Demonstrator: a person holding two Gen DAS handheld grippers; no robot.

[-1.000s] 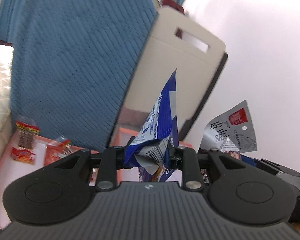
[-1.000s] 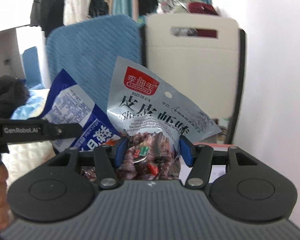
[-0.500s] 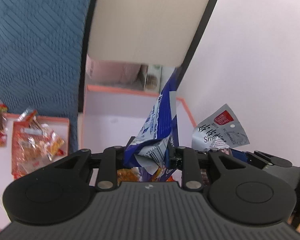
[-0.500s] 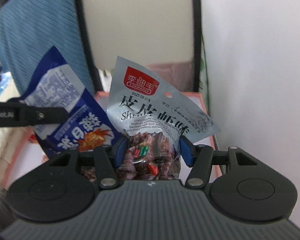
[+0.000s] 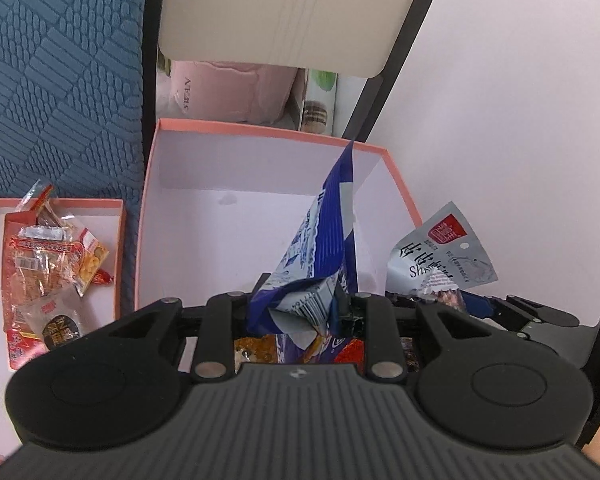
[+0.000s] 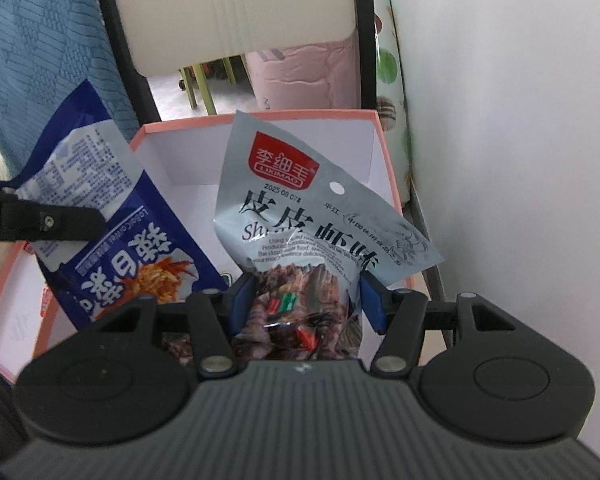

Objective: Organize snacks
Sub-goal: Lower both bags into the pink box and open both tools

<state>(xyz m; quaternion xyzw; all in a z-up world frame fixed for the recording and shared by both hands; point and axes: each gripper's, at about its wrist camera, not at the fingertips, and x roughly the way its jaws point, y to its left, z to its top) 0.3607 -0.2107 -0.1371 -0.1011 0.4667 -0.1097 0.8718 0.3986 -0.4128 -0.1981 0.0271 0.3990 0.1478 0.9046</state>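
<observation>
Two packets are held above one pink-rimmed box [image 5: 260, 132]: the left gripper [image 5: 300, 308] is clenched on a crumpled blue snack bag [image 5: 324, 240], and the right gripper [image 6: 304, 300] grasps a silver snack pouch [image 6: 300, 216] toward the box's right wall. A second, shallower tray [image 5: 118, 240] at the left holds several small wrapped snacks [image 5: 48, 256]. A blue textured cushion [image 5: 60, 72] and a beige board [image 5: 284, 12] stand behind.

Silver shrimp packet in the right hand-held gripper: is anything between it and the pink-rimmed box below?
Nothing visible. The silver shrimp packet hangs in the right hand-held gripper above the pink-rimmed box, whose white floor looks bare ahead. The blue packet, in the left hand-held gripper, hangs alongside, not underneath.
</observation>
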